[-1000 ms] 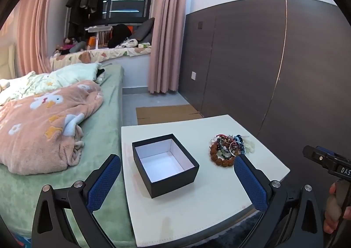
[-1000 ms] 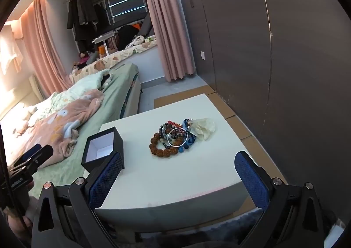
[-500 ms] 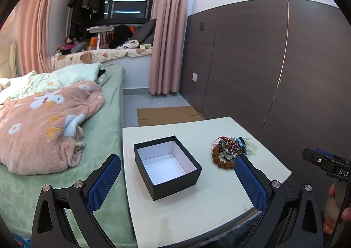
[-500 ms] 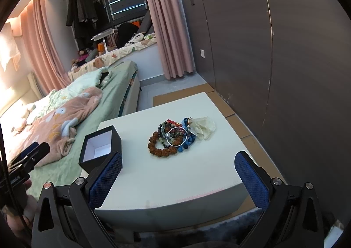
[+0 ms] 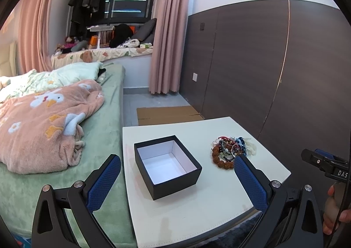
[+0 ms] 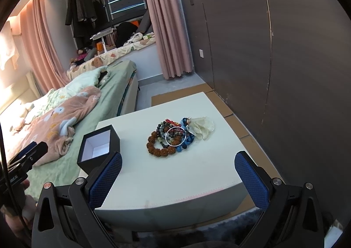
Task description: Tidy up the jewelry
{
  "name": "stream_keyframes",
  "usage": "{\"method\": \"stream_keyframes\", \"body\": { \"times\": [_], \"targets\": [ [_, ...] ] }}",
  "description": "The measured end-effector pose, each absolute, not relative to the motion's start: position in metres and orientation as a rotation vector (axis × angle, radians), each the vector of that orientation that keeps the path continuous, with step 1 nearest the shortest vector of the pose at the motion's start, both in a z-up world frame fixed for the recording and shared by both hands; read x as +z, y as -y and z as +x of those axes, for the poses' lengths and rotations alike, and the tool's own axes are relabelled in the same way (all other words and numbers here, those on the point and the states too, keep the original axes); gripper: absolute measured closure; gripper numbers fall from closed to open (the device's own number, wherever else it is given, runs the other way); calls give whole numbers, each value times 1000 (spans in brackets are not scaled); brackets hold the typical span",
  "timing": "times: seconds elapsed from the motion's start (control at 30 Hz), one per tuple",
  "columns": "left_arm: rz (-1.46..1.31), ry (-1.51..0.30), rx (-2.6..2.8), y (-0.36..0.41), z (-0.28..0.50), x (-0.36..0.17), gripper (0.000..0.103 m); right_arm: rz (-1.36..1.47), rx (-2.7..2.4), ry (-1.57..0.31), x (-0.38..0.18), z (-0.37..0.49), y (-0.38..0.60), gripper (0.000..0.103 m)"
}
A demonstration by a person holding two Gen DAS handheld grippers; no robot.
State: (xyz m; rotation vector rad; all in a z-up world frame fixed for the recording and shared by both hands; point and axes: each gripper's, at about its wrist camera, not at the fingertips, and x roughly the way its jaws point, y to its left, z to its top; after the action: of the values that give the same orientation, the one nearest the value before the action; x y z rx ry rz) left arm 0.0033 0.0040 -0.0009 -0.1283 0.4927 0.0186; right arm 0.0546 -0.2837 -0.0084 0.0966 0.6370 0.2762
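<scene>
Likely snag: the tangled heap of beaded bracelets [image 6: 172, 137], wooden, blue and red strands under a thin silver bangle, may lift as one clump. Both the left gripper [image 5: 177, 182] and right gripper [image 6: 178, 179] hang near, blue-padded fingers wide apart, touching nothing. Farther: open black cardboard box with white lining [image 5: 167, 165] left, heap right, apart on the white tabletop [image 6: 158, 173].
</scene>
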Motion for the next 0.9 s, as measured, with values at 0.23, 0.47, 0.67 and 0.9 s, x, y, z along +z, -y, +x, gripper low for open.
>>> {"method": "stream_keyframes", "body": {
  "times": [0.23,0.47,0.67,0.9],
  "targets": [
    [-131,-493,19,-5,3,-1,0,97,278,-636,-9,53,282,0],
    [-131,-492,19,-5,3,-1,0,103,281,-630,-6,51,281,0],
    [-131,-487,18,-5,2,0,0,105,281,-630,-6,51,281,0],
    [-133,-481,17,-6,-1,3,0,107,281,-633,-4,50,283,0]
  ]
}}
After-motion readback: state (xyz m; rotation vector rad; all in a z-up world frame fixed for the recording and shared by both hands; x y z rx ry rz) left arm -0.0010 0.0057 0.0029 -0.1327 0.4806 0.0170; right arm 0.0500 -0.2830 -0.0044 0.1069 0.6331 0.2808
